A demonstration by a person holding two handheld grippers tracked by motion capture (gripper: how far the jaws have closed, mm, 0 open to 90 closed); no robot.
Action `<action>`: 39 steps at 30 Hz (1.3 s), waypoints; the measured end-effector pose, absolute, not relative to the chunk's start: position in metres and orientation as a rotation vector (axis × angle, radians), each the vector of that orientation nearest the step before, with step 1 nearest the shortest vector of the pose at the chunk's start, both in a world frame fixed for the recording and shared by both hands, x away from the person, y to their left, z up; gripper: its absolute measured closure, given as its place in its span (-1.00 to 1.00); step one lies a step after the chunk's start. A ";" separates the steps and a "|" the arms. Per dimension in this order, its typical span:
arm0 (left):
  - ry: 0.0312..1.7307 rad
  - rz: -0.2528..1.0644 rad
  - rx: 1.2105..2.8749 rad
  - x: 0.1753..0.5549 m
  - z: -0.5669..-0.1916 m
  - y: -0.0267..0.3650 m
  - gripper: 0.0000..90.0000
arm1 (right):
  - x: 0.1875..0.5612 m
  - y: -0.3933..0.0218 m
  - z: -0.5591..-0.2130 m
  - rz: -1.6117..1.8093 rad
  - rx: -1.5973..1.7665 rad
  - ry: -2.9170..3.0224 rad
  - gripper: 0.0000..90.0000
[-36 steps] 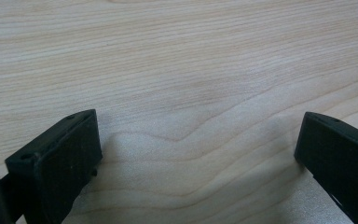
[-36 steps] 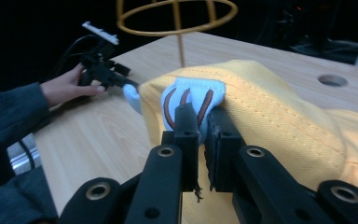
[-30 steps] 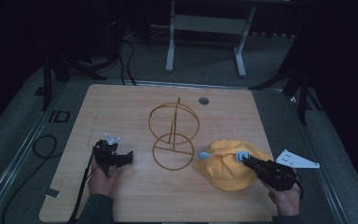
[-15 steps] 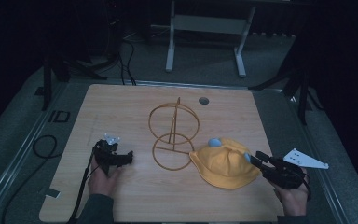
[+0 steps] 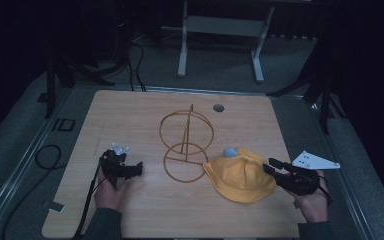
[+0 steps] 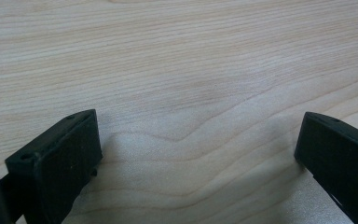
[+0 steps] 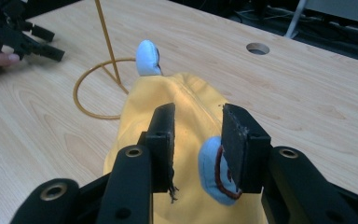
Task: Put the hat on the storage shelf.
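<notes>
right gripper (image 7: pixel 196 135) low, level | jaws just opened, astride yellow hat (image 7: pixel 177 112)

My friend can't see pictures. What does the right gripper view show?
A yellow hat with soft blue ears lies on a wooden table, with the right gripper open over it, one ear beside its right finger. Behind the hat stands a gold wire stand, and the left gripper waits far off.

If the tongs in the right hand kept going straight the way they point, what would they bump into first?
Most likely the soft yellow fabric hat: the right tongs point along its crown, their jaws apart over it, a pale blue ear beside one jaw. Beyond stands the thin golden wire stand.
</notes>
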State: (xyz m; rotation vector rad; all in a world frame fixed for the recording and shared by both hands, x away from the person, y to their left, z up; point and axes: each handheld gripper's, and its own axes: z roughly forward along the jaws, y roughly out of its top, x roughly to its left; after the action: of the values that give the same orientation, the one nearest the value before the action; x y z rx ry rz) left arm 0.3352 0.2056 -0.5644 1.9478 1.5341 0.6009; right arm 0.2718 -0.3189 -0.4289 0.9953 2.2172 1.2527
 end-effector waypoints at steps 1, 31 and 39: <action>1.534 0.600 1.948 0.335 -0.564 0.206 -0.99 | 0.273 -0.318 -0.428 1.245 0.989 2.226 0.44; 1.535 0.599 1.949 0.335 -0.564 0.206 -0.99 | 0.306 -0.287 -0.406 0.900 0.790 2.559 0.52; 1.535 0.599 1.949 0.335 -0.564 0.206 -0.99 | 0.318 -0.272 -0.402 0.776 0.721 2.634 0.53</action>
State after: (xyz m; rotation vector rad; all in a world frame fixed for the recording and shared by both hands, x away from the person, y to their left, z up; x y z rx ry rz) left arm 0.3352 0.2056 -0.5643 1.9490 1.5346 0.5992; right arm 0.3177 -0.2720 -0.4016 0.7215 2.6340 0.7762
